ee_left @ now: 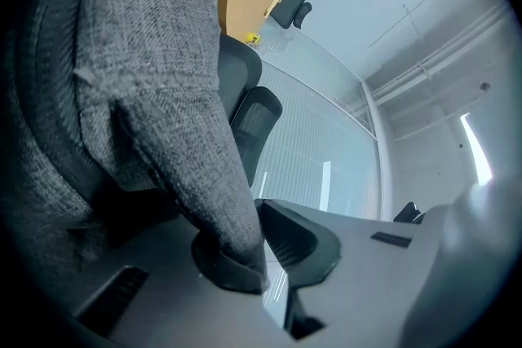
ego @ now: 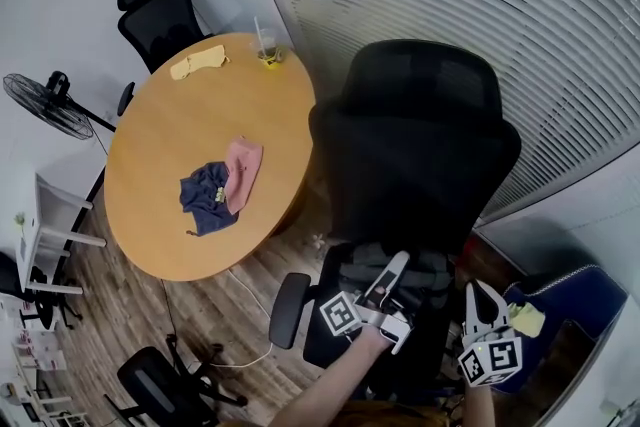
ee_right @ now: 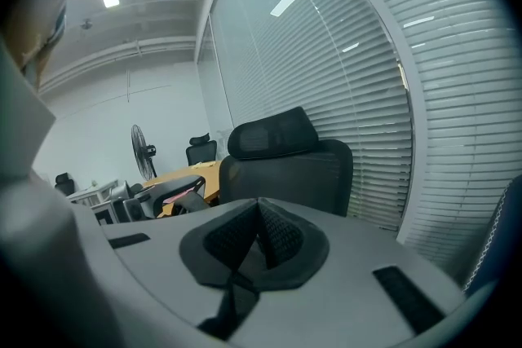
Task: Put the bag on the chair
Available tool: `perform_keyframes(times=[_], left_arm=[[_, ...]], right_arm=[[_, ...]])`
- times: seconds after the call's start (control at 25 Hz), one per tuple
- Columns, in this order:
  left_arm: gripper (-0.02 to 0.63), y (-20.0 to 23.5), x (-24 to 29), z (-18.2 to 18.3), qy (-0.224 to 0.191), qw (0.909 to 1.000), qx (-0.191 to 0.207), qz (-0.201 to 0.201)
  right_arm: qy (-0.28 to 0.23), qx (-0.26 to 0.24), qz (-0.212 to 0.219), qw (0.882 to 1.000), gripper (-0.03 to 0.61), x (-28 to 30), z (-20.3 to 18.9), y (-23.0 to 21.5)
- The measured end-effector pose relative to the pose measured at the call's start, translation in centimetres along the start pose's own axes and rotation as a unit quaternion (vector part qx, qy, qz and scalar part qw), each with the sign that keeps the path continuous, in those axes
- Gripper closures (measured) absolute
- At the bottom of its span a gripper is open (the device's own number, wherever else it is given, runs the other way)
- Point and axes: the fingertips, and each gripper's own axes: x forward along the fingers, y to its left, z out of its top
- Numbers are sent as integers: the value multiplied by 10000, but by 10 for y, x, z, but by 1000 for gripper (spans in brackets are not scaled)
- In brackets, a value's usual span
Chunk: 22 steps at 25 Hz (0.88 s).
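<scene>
Closest in, the left gripper [ee_left: 254, 247] has its jaws clamped on a fold or strap of the grey woven bag [ee_left: 155, 77]; the fabric bunches where it runs down between the pads. In the head view the bag sits low in front of the backrest of the black chair [ego: 415, 135], over the seat. Whether its weight rests on the cushion or hangs from the gripper cannot be told. The right gripper [ee_right: 259, 236] has its jaws together with nothing between them, and it points toward the chair from just beside the bag. The bag looks soft and floppy: the cloth drapes and creases and holds no shape, so it will likely sag, slump or tip once let go. The coarse weave should give the pads good friction, with little risk of slipping. It does not look fragile; its weight cannot be read from here. The strap or a doubled seam near the top is the sensible place to hold, as thin single cloth could pull out. The round wooden table [ego: 160, 145] stands well apart, behind the chair.
</scene>
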Motion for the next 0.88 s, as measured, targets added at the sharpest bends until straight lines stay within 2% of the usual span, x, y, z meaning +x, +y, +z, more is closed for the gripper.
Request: perform_keyframes(times=[0.28, 0.52, 0.88], left_arm=[[592, -2, 16, -6, 21, 10000, -26, -29], [592, 10, 12, 0, -14, 9999, -53, 109], [592, 18, 20, 12, 133, 9996, 130, 200]], right_arm=[[50, 11, 76, 10000, 565, 1, -2, 2], [82, 37, 75, 9999, 566, 3, -4, -1], [169, 168, 41, 9997, 565, 3, -14, -6]])
